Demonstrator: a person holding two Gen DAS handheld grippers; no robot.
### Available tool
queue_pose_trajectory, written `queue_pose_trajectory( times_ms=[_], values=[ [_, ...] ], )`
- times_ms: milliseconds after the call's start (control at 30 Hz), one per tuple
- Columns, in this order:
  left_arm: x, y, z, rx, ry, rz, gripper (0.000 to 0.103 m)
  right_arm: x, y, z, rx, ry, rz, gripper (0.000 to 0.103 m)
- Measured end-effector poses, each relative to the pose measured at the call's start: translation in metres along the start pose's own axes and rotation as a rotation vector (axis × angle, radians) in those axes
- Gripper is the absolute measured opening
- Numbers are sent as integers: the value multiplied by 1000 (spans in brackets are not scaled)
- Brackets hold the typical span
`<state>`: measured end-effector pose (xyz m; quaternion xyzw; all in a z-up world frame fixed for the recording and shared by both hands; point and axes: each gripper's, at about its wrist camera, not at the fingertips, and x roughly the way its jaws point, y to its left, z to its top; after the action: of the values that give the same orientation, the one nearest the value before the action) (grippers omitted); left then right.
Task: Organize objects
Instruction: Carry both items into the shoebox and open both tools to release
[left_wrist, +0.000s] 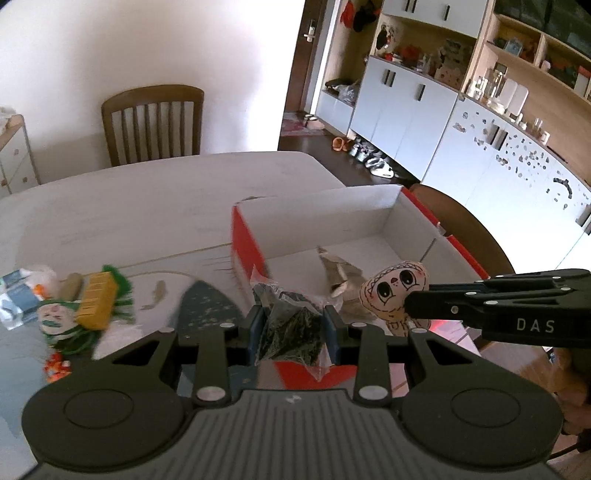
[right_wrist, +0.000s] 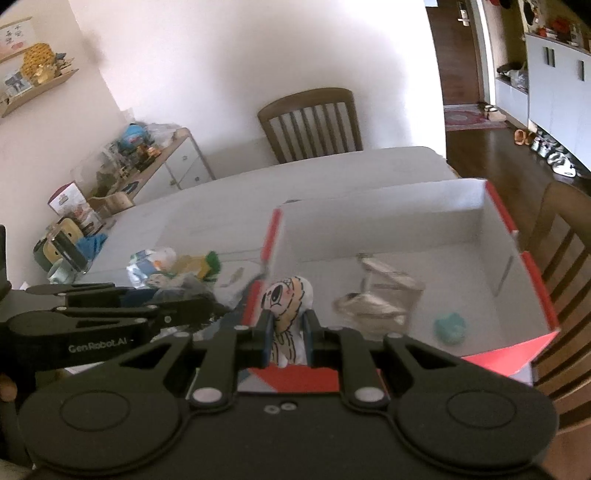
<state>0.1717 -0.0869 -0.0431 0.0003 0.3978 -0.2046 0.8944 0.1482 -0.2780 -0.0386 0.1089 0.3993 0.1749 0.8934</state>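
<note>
While gripping, 2 grippers hover by box (left_wrist: 251, 240).

Two matte black grippers, left gripper (left_wrist: 293, 325) and right gripper (right_wrist: 288, 334): blue-padded fingers, silver rivets, white lettering.

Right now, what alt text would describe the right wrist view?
The right gripper clamps a cream soft doll with a drawn face above the near edge of an open red cardboard box with white inside, which holds crinkled clear packets and a teal lump.
</note>
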Motion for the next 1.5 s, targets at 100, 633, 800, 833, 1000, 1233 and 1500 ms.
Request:
queue_pose_trajectory(
  times_ms=[100, 633, 800, 833, 1000, 1233, 1500],
  values=[
    [13, -14, 3, 3, 12, 1, 34, -5, -22, 1, 9, -2, -5, 15],
    [86, -61, 38, 53, 57, 55, 34, 11, -102, 16, 58, 22, -93, 15],
    [113, -57, 53, 62, 76, 113, 34, 31, -115, 20, 55, 52, -120, 15],
    [119, -57, 56, 64, 82, 126, 34, 36, -117, 20, 55, 62, -125, 15],
    [147, -57, 64, 110, 136, 175, 34, 57, -118, 23, 29, 104, -138, 15],
    [170, -56, 62, 127, 196, 188, 34, 83, -126, 25, 7, 176, -159, 15],
    [185, -51, 55, 112, 245, 194, 34, 99, -130, 25, -24, 222, -170, 15]
  ],
)
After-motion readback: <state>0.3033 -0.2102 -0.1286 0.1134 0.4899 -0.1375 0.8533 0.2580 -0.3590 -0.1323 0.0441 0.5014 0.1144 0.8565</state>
